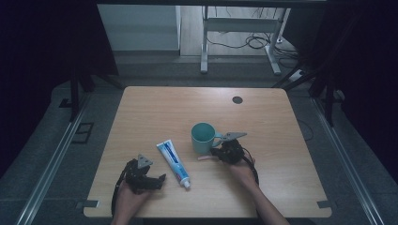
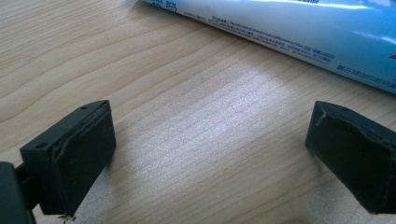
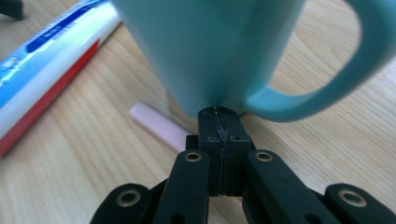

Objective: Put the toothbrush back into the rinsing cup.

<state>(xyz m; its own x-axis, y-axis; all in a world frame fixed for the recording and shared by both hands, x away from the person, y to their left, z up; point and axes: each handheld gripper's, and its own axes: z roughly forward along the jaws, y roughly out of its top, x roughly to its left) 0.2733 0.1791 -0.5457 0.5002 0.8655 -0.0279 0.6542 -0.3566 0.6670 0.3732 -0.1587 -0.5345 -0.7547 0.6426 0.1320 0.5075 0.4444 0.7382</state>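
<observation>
We hold the right gripper (image 3: 219, 126) closed, jaws pressed together. A pink stick-like item (image 3: 159, 126) passes under its tip; whether it is pinched we cannot tell. The item lies flat on the table (image 1: 263, 187), just beside the base of the teal mug (image 1: 203, 137), its long axis running from the gripper toward the toothpaste tube (image 1: 172, 162). The left gripper (image 2: 210, 154) stands open over bare wood near the tube. The right hand is nearer; any lift should clear the mug.
</observation>
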